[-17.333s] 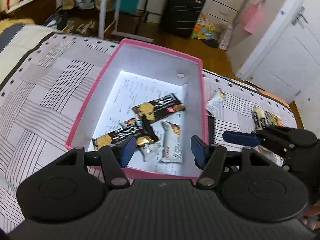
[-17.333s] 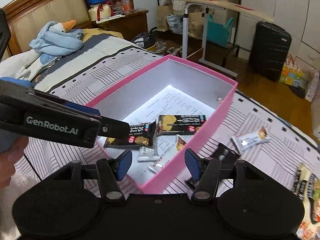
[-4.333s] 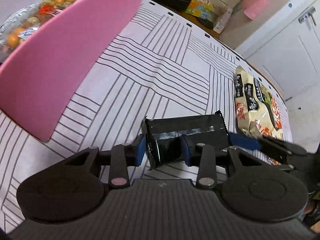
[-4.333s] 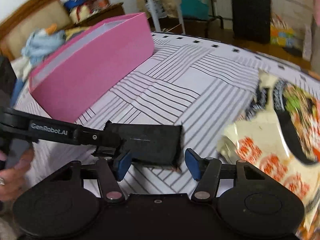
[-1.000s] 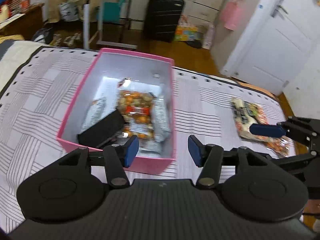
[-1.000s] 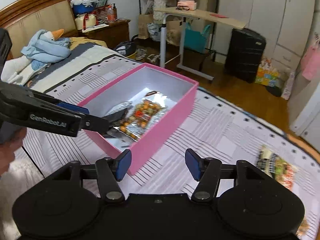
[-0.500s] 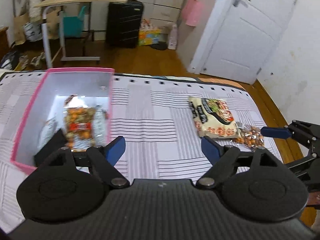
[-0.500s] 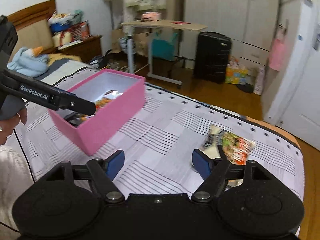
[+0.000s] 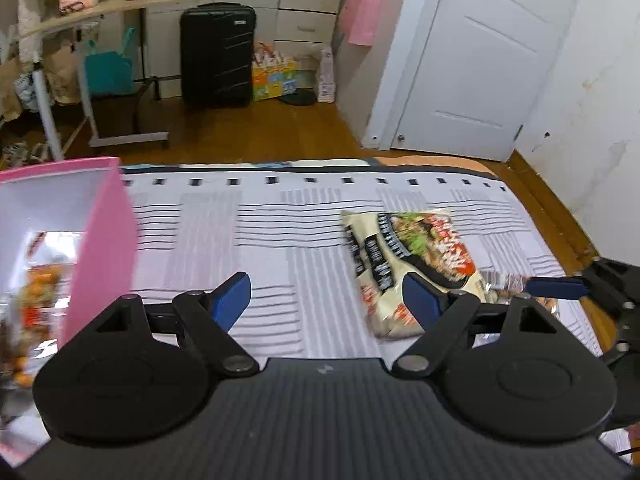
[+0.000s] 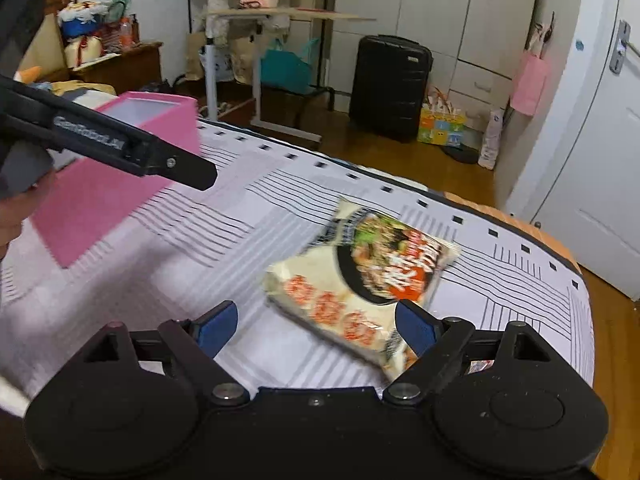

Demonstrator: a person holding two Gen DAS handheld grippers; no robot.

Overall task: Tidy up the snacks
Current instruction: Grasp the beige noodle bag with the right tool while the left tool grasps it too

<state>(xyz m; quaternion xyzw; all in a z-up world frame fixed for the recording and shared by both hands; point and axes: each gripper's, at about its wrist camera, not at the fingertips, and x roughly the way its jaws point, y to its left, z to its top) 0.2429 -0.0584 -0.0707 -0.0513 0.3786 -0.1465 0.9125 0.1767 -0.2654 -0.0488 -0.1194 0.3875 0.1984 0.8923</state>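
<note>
A cream instant-noodle packet (image 9: 408, 256) (image 10: 360, 276) lies flat on the striped bedspread, near the bed's foot. My left gripper (image 9: 326, 302) hovers open and empty over the spread just left of it; its right finger overlaps the packet's near edge. The jaws of my right gripper (image 10: 316, 326) are opening, and the packet's near corner lies between them with no pad pressing on it. The pink box (image 9: 100, 240) (image 10: 120, 188) stands at the left with snack packets inside. A finger of the right gripper (image 9: 556, 286) shows at the far right of the left wrist view.
A small bag of orange snacks (image 9: 500, 280) lies right of the noodle packet, by the bed's edge. Beyond the bed are wooden floor, a black suitcase (image 9: 218, 54), a folding desk (image 10: 288, 16) and a white door (image 9: 472, 60). A finger of the left gripper (image 10: 180, 168) crosses the upper left.
Both grippers swung right and down, away from the pink box toward the noodle packet. Both sets of jaws stand wider than a second ago. The box slid to the left edge.
</note>
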